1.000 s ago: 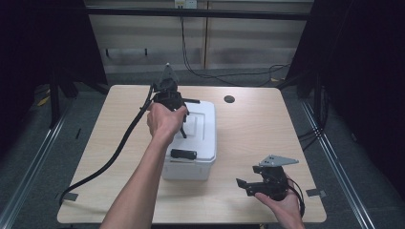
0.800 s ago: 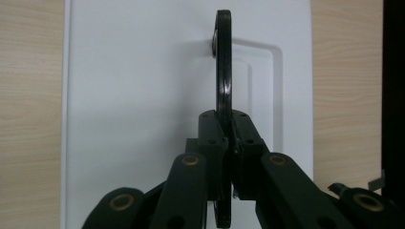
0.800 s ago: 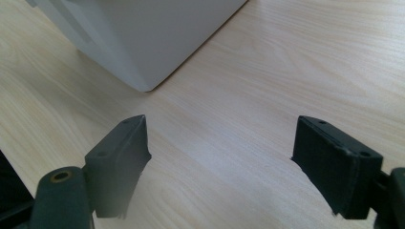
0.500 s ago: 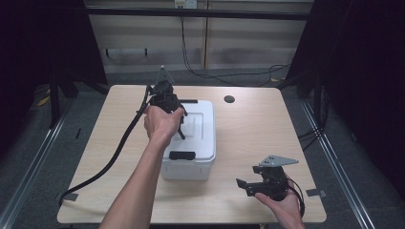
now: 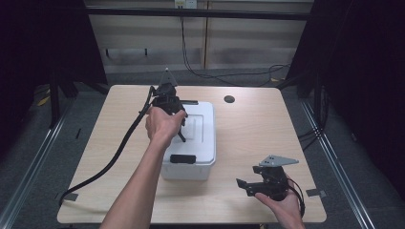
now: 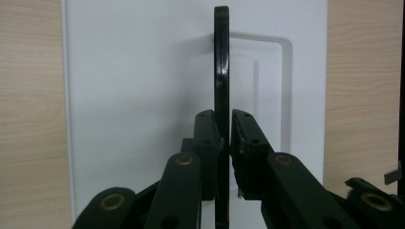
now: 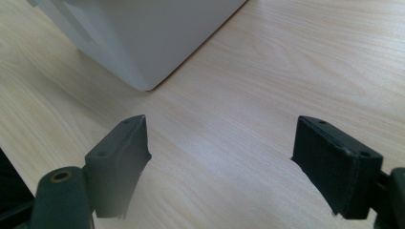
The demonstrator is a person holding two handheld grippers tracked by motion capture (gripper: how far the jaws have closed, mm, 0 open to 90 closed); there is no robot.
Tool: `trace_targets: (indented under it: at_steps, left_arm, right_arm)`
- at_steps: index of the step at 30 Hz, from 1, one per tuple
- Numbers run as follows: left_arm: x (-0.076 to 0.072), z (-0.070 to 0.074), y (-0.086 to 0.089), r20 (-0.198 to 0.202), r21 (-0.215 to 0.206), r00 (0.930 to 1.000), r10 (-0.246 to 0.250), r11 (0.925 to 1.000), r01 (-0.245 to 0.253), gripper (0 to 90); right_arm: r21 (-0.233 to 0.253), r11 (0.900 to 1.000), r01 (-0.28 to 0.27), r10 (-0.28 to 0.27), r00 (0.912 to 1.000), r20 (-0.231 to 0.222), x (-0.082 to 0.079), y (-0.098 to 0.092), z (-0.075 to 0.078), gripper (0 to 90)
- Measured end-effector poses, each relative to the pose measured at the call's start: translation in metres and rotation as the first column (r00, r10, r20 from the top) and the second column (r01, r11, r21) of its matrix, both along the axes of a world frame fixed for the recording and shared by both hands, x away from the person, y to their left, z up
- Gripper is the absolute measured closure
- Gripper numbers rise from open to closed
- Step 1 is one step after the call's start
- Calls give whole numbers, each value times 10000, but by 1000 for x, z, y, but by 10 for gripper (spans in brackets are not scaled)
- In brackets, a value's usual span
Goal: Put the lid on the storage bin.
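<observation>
Left claw (image 6: 223, 143) pinching thin glossy black handle (image 6: 221, 71) on smooth white plastic box (image 5: 200, 138); right claw (image 7: 219, 162) spread over pale woodgrain table (image 7: 267, 95)

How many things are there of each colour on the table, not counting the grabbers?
White: 1, the box with its lid
Black: 2, the raised handle on the lid and the latch on the box's front
Dark: 1, the round hole in the table
Total: 4
</observation>
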State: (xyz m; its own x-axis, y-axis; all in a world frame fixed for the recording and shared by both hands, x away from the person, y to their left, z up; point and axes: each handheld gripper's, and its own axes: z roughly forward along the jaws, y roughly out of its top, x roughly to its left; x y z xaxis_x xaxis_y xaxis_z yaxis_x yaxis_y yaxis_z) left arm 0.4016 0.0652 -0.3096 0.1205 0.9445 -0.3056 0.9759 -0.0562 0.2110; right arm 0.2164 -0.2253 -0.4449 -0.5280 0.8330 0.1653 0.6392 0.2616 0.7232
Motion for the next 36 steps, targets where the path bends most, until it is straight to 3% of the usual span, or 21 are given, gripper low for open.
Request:
trace_targets:
  at_steps: [11,14,15,22,28,29,30,31,32,36]
  left_arm:
    - [3,5,4,14,-238,9998,-218,9995,218,734]
    - [4,5,5,-50,-296,9999,-146,9995,144,766]
    - [4,4,4,-39,-235,9996,273,9993,-274,837]
    - [3,4,4,-40,-428,9963,854,9954,-855,845]
    - [3,3,6,18,-487,9963,861,9951,-859,837]
    - [4,3,7,82,-415,9974,722,9966,-718,822]
    - [4,4,7,106,-536,9987,504,9973,-497,727]
    - [4,4,7,106,-536,9987,504,9973,-497,700]
    - [5,7,6,179,-397,9998,56,9992,-49,669]
    - [5,8,7,339,-238,9984,-459,9986,467,599]
  right_arm:
    - [-9,10000,-17,17,10000,-18,0,0,0,191]
    - [-3,10000,-32,32,10000,-25,0,0,0,191]
    - [-7,10000,-35,35,10000,-35,0,0,0,191]
    - [-8,10000,-39,39,10000,-41,0,0,0,192]
    - [-22,10000,-72,72,10000,-11,0,1,0,192]
    - [-22,10000,-62,62,10000,-26,0,1,0,192]
    - [-11,10000,-65,65,10000,-27,0,1,0,192]
    - [-11,10000,-65,65,10000,-27,0,1,0,192]
    - [-21,10000,-62,62,10000,-26,0,1,0,192]
    - [-22,10000,-50,50,10000,-50,0,1,0,192]
